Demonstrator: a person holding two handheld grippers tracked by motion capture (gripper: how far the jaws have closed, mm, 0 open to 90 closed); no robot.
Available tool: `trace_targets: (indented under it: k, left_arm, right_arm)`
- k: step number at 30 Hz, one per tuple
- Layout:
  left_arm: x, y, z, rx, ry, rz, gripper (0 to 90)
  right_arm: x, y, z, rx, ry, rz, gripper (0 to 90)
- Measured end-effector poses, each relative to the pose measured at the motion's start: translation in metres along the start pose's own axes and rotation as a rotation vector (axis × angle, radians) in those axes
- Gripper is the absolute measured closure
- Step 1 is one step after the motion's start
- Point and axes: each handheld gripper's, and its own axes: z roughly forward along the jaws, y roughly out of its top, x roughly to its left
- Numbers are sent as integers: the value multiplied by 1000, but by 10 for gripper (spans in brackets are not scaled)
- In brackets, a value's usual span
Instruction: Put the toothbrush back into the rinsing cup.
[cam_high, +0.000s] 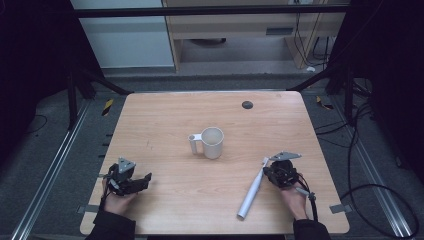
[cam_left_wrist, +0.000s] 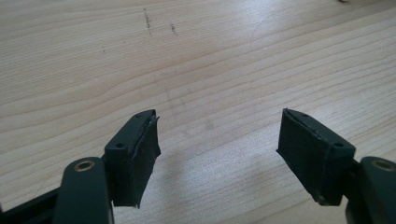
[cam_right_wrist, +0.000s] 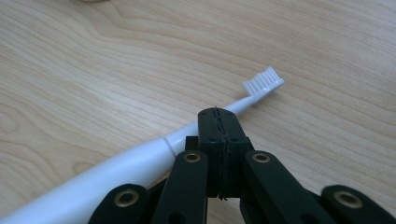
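Probably the white toothbrush (cam_high: 251, 190) is light, stiff and smooth, best pinched at its thick handle, while the right gripper (cam_right_wrist: 218, 122) is pressed together beside its neck and the left gripper (cam_left_wrist: 217, 135) is spread wide.

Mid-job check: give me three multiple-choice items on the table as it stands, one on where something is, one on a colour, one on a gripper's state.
1. Where does the toothbrush lie?
A. Inside the mug
B. On the table beside the right gripper
C. Under the left gripper

2. What colour is the mug?
A. White
B. Red
C. Black

3. How does the left gripper stand?
A. Shut on the toothbrush
B. Shut and empty
C. Open and empty

Answers:
1 B: the high view shows it flat on the wood next to the right gripper, and the right gripper view shows it alongside the shut jaws.
2 A: the mug and its handle are white.
3 C: the left gripper view shows bare table between the spread jaws.
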Motion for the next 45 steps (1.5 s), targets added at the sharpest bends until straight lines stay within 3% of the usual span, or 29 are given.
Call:
trace_targets:
  k: [8,9,18,31,45]
  left_arm:
    - [0,0,-1,-1,0,2,279]
    - [0,0,-1,-2,0,2,279]
    - [0,0,-1,-3,2,1,278]
    - [0,0,-1,-2,3,3,277]
    - [0,0,-2,-3,3,2,277]
  right_arm:
    - [26,-2,-24,-55,89,-59,900]
    - [34,-3,-28,-67,126,-67,900]
    - [65,-14,-24,-19,231,-120,900]
    - [75,-23,-20,39,259,-148,900]
    - [69,-26,-22,44,251,-144,899]
